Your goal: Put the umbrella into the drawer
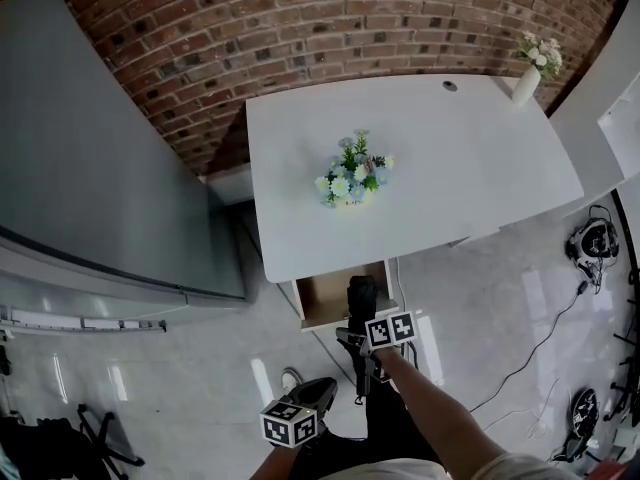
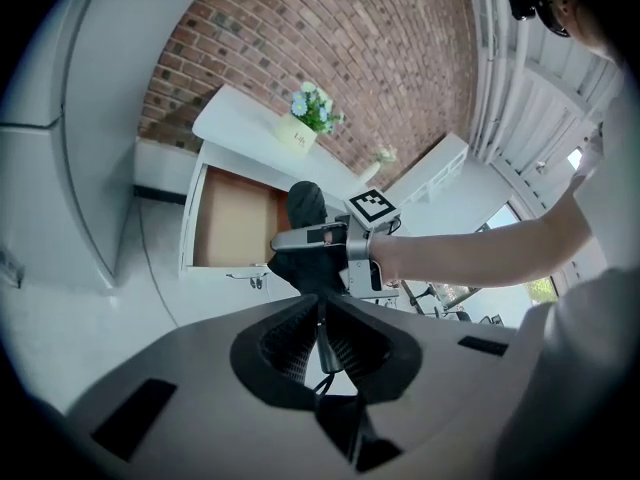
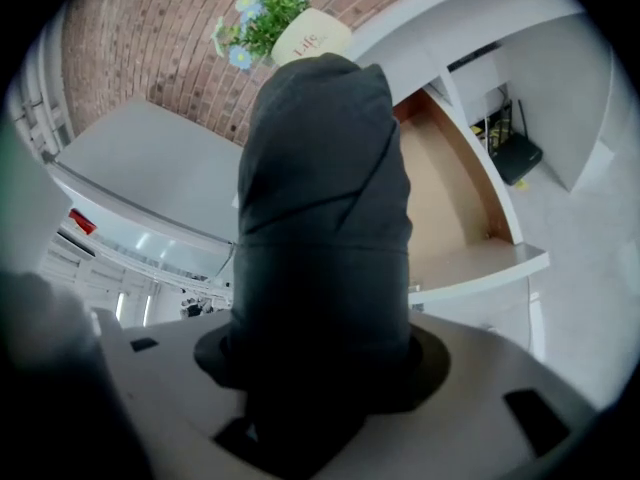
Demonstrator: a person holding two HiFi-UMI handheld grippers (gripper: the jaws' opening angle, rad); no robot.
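One folded black umbrella [image 3: 320, 218] is clamped in my right gripper [image 1: 358, 318], jaws wide around it, its far end pointing at the open drawer [image 1: 322, 296] under the white table [image 1: 420, 158]. My left gripper [image 2: 322, 343] hangs nearer my body, jaws pinched together.

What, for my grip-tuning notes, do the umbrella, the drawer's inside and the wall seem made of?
Umbrella: black fabric, probably woven, matte, going by its soft folds and creases. Drawer: inside looks like bare brown wood or fibreboard, matte; its front is smooth white, perhaps laminate. Wall: red brick with pale mortar joints, rough.
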